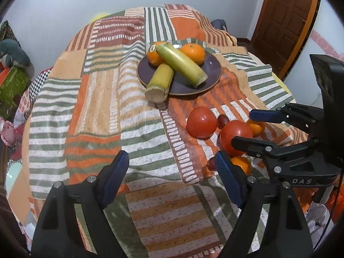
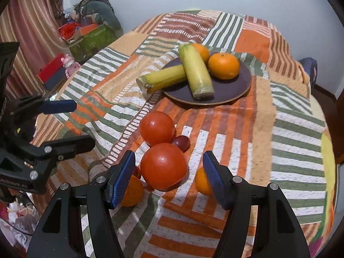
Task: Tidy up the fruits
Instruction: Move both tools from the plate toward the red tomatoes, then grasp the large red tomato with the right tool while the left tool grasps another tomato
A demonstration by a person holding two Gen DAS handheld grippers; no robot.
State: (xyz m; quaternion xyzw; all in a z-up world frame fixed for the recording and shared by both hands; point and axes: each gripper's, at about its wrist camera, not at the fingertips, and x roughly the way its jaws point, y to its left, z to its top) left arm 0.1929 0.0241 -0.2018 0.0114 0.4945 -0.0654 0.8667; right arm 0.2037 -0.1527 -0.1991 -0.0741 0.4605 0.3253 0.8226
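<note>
The blanket [image 2: 258,129] is a patchwork of orange, olive-green, brick-red and speckled white stripes, with plain orange and tan blocks. The plate [image 2: 232,90] is dark purple-brown with a lighter brown rim. On it, both bananas [image 2: 197,71] are yellow-green with pale tan cut ends, and the oranges [image 2: 223,65] are bright orange. Toward the blanket's near edge, two tomatoes [image 2: 163,169] are glossy red, a grape [image 2: 182,143] dark red. Gripper pads [image 2: 124,178] are blue on black frames.
</note>
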